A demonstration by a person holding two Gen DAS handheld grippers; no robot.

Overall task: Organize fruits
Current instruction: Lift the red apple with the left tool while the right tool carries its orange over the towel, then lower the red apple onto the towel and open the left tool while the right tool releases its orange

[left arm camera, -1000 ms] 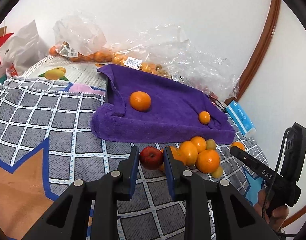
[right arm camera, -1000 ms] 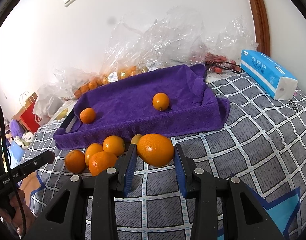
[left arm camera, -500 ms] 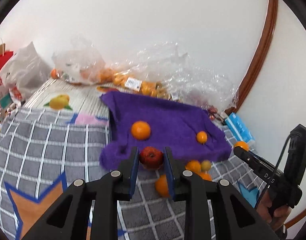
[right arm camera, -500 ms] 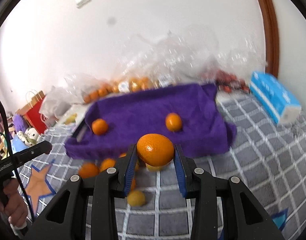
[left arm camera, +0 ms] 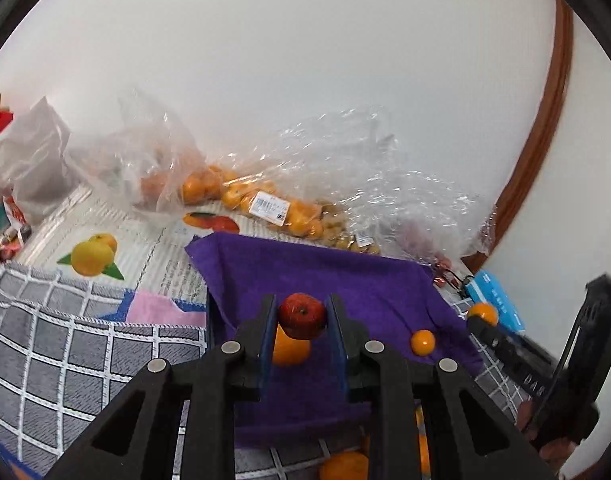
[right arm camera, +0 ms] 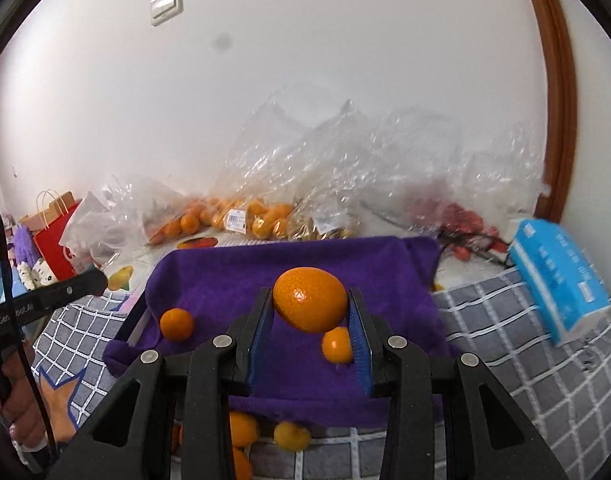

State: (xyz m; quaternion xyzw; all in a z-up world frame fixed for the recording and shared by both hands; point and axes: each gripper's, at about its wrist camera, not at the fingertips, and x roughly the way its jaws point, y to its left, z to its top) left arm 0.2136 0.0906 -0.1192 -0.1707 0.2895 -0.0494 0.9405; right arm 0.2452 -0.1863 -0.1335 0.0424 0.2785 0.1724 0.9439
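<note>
My left gripper (left arm camera: pixel 302 312) is shut on a small red apple (left arm camera: pixel 303 316), held in the air over the purple towel-lined tray (left arm camera: pixel 377 280). Two oranges lie on the towel, one (left arm camera: pixel 291 348) just behind the apple and a smaller one (left arm camera: pixel 422 342) to the right. My right gripper (right arm camera: pixel 310 306) is shut on a large orange (right arm camera: pixel 310 304) above the same purple towel (right arm camera: pixel 225 280), where two oranges (right arm camera: pixel 177 324) (right arm camera: pixel 337 345) rest. Loose oranges (right arm camera: pixel 243 428) and a yellowish fruit (right arm camera: pixel 291 436) lie on the grey checked cloth below my fingers.
Clear plastic bags of oranges (left arm camera: pixel 241 196) crowd the wall behind the tray. A blue tissue pack (right arm camera: pixel 561 276) lies at the right, a red paper bag (right arm camera: pixel 55 236) at the left. The other gripper's tip (right arm camera: pixel 65 292) and a hand (right arm camera: pixel 21 416) show at the left edge.
Both grippers have risen off the cloth and moved forward over the purple towel, carrying the apple and the large orange. The loose fruit pile has dropped to the bottom of both views.
</note>
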